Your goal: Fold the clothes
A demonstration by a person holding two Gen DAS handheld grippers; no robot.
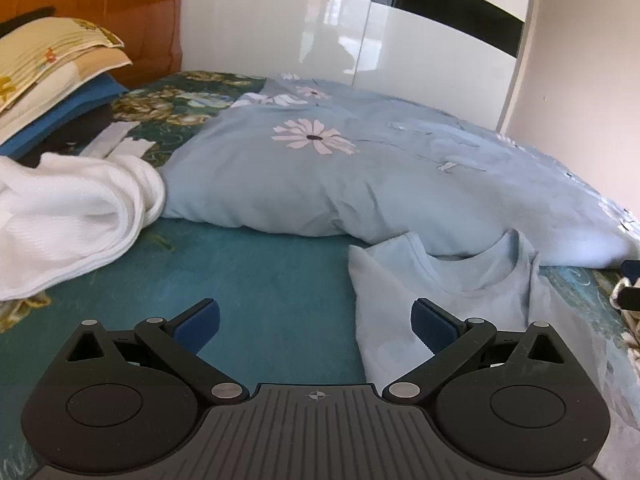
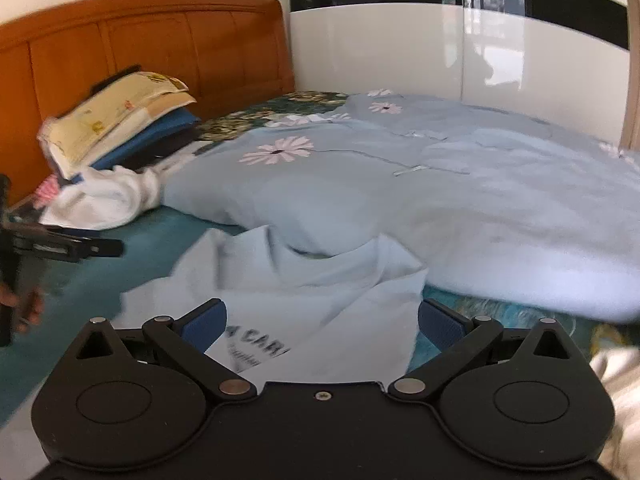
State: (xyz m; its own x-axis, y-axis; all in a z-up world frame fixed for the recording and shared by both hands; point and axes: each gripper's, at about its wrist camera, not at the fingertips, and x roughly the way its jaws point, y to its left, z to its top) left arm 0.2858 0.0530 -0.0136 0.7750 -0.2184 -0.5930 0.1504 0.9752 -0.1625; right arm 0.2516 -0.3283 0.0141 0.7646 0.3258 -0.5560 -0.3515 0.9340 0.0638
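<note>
A pale blue T-shirt (image 1: 460, 304) lies rumpled on the teal bedsheet (image 1: 248, 280), its neckline facing away toward the duvet. My left gripper (image 1: 316, 326) is open, hovering over the sheet just left of the shirt, with its right finger over the shirt's edge. In the right wrist view the same T-shirt (image 2: 312, 300) shows dark printed letters near its front. My right gripper (image 2: 322, 326) is open above that printed part with nothing between its fingers. The left gripper (image 2: 64, 246) shows at the far left of that view, held by a hand (image 2: 24, 306).
A light blue flowered duvet (image 1: 360, 176) is bunched just behind the shirt. A white garment (image 1: 68, 216) lies heaped at the left. Stacked pillows and folded bedding (image 2: 120, 124) rest against the orange headboard (image 2: 160, 48). A glossy white wardrobe (image 1: 340, 40) stands beyond the bed.
</note>
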